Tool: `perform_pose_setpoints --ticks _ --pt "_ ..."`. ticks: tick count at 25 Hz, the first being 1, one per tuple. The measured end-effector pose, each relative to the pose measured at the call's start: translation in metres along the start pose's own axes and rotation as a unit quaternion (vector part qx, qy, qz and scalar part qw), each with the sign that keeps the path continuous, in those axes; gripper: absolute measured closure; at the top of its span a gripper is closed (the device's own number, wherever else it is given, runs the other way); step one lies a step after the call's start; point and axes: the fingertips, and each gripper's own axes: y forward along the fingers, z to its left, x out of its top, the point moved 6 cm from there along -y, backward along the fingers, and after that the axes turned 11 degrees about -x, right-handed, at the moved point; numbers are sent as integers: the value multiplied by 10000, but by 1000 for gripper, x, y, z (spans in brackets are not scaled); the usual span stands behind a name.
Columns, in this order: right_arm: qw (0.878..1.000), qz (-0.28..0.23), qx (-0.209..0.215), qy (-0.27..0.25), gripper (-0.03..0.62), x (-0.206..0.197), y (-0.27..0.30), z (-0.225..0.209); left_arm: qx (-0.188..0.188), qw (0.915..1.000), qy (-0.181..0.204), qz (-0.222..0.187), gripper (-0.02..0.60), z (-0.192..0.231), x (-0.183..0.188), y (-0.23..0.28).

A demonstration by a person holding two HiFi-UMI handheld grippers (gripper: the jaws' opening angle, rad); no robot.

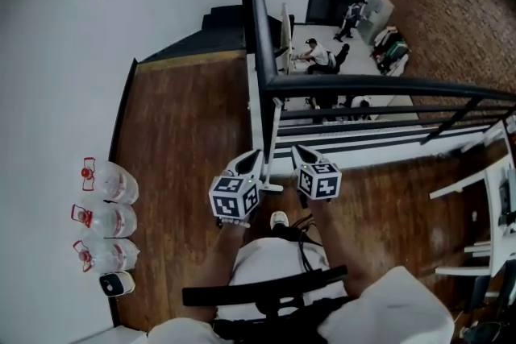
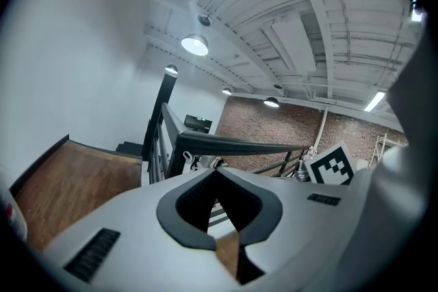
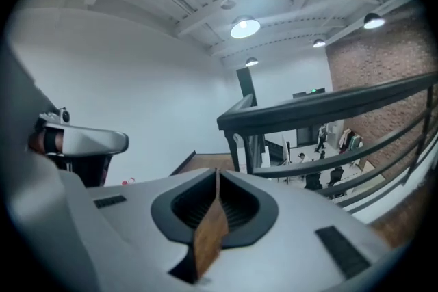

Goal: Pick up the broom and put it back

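Observation:
A slim white pole (image 1: 272, 142), apparently the broom's handle, leans against the black railing post; its head is hidden. The handle's rounded top end (image 3: 237, 144) shows beside the post in the right gripper view. My left gripper (image 1: 257, 153) hovers just left of the pole, its tips meeting with nothing between them (image 2: 217, 171). My right gripper (image 1: 295, 148) is just right of the pole, also empty, with its tips together (image 3: 217, 173) and only a thin sliver of floor showing behind them. Both point toward the railing, and neither holds the pole.
The black railing (image 1: 387, 84) borders the wooden mezzanine floor (image 1: 185, 125), with a lower room and people beyond it. Three clear jugs with red caps (image 1: 109, 183) and a small white device (image 1: 117, 283) line the left wall. White furniture (image 1: 476, 181) stands at the right.

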Motion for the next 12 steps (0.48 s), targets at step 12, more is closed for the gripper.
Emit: perform_pose_setpoints --ticks 12 --pt "9989 311 -157 -304 372 31 129 -16 291 9994 150 142 588 51 21 54"
